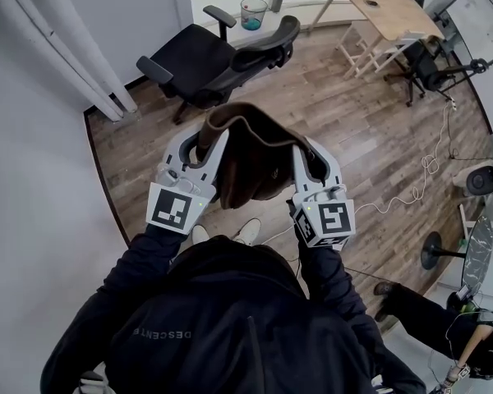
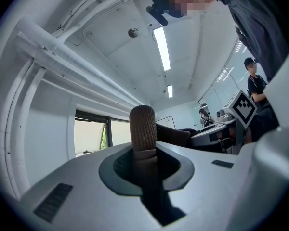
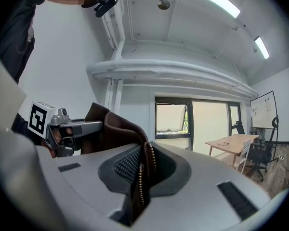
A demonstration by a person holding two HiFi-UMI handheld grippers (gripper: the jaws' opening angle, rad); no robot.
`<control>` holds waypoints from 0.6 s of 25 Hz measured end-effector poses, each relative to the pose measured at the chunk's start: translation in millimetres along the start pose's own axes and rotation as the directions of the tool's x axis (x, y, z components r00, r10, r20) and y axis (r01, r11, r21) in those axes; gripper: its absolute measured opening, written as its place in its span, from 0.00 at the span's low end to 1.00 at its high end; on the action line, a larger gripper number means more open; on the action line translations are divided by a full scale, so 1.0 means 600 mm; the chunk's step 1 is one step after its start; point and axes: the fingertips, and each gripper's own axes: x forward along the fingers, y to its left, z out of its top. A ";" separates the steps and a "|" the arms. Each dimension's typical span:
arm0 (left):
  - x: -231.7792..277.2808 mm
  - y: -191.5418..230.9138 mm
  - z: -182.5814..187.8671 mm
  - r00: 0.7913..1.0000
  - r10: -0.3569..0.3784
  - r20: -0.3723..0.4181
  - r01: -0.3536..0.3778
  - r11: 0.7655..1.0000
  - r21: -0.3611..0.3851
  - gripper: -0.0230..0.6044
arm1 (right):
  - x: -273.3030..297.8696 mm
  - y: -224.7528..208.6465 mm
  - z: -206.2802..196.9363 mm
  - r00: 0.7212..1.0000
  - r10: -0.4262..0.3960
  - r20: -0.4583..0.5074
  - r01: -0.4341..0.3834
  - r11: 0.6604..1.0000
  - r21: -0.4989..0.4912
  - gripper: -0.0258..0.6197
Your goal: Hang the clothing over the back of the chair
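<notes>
Clothing [image 1: 255, 158] hangs between left gripper [image 1: 205, 140] and right gripper [image 1: 307, 159], chair [image 1: 218, 56] beyond.

Looking at soft, matt brown cloth in the jacket [image 1: 251, 158]; seeing ribbed knit at its cuff [image 2: 143, 124] and glinting brass-coloured metal teeth on its zip [image 3: 143, 177]. Noting smooth, matt grey plastic on the left gripper [image 1: 207, 136] and right gripper [image 1: 310, 153], with rough dimpled black pads [image 3: 126, 165]. Finding grainy wood planks across the floor [image 1: 370, 138], pale smooth wood on the table [image 1: 390, 6] at 1 o'clock, black matt padding on the chair [image 1: 205, 60] at 11 o'clock.
</notes>
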 end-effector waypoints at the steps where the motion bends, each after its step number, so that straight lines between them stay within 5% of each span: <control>1: 0.008 -0.003 0.000 1.000 0.001 0.000 -0.001 1.000 0.000 0.14 | 0.000 -0.008 -0.001 1.000 -0.001 0.000 0.001 1.000 -0.001 0.10; 15: 0.105 -0.073 -0.003 1.000 0.025 -0.015 -0.025 0.999 0.030 0.14 | -0.014 -0.127 -0.008 0.999 0.031 0.019 -0.031 1.000 -0.001 0.10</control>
